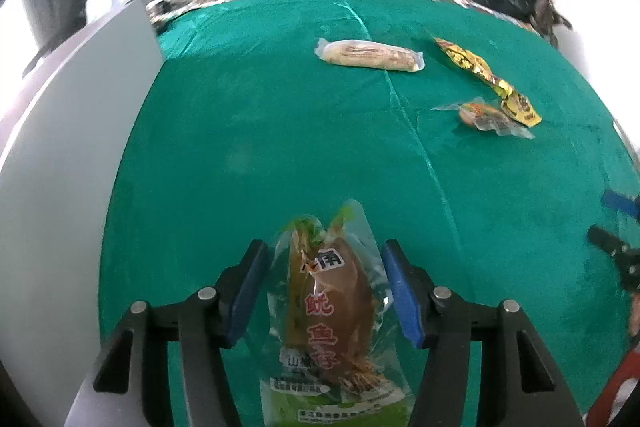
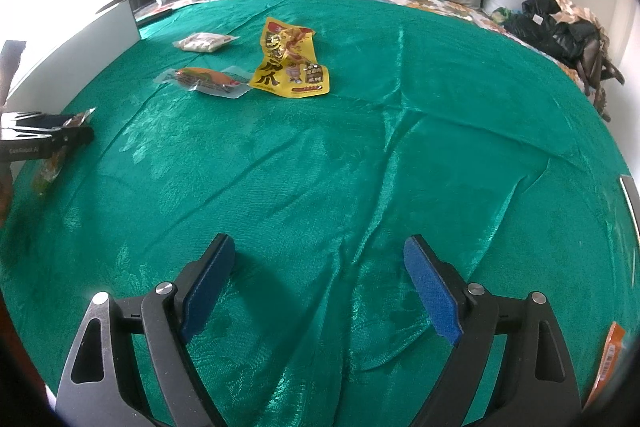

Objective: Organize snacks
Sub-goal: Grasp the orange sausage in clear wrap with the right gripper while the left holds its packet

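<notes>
While your left gripper (image 1: 324, 287) is tilting down at the green cloth (image 1: 280, 131), its half-open pads are flanking a clear snack packet (image 1: 328, 323) lying there, contact unclear | packet showing brown contents, red characters 鱿鱼 | right gripper (image 2: 320, 287) is hovering wide open, holding nothing.

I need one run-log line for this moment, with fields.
left tool: around squid snack pack, contact unclear | right tool: open, empty, over green cloth | remaining: yellow pack, sausage pack, bread pack
</notes>
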Demonstrator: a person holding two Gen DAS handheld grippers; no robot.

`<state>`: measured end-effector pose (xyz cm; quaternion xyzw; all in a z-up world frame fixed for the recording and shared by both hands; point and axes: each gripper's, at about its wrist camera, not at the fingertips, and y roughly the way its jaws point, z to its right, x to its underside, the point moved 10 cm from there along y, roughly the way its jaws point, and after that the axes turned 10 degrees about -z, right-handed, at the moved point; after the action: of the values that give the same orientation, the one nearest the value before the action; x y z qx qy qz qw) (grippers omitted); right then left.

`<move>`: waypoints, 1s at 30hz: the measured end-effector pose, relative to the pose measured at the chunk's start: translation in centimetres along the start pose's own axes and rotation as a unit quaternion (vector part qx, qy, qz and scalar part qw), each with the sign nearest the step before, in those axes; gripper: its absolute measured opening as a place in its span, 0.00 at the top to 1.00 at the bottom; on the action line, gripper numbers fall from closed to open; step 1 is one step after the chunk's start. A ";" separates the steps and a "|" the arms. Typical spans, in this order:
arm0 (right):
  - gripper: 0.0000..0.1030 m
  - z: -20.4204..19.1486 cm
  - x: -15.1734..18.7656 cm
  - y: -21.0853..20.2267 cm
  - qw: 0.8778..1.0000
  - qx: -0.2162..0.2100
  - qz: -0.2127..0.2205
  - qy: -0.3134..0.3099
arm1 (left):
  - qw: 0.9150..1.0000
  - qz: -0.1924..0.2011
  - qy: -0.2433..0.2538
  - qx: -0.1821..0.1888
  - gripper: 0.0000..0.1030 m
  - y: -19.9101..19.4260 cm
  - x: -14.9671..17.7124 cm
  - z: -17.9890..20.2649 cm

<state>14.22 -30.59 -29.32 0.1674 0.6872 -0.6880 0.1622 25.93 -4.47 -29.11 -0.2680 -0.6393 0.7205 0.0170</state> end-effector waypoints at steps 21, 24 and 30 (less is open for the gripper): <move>0.78 -13.2 -14.8 4.4 0.971 -0.073 -0.126 -0.190 | 0.999 0.014 -0.026 0.023 0.41 -2.1 4.7 -0.8; 0.81 -13.8 -12.7 1.4 0.972 -0.153 -0.142 -0.111 | 0.995 0.028 -0.059 0.069 0.41 -3.1 5.7 -1.1; 0.82 -13.1 -6.6 -0.7 0.929 -0.298 -0.196 0.099 | 0.985 0.029 -0.116 0.127 0.41 -4.3 6.8 -2.2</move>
<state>19.83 -17.50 -25.70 0.0407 0.8924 -0.4494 -0.0022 19.63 0.83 -27.73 -0.1963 -0.5320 0.8225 -0.0440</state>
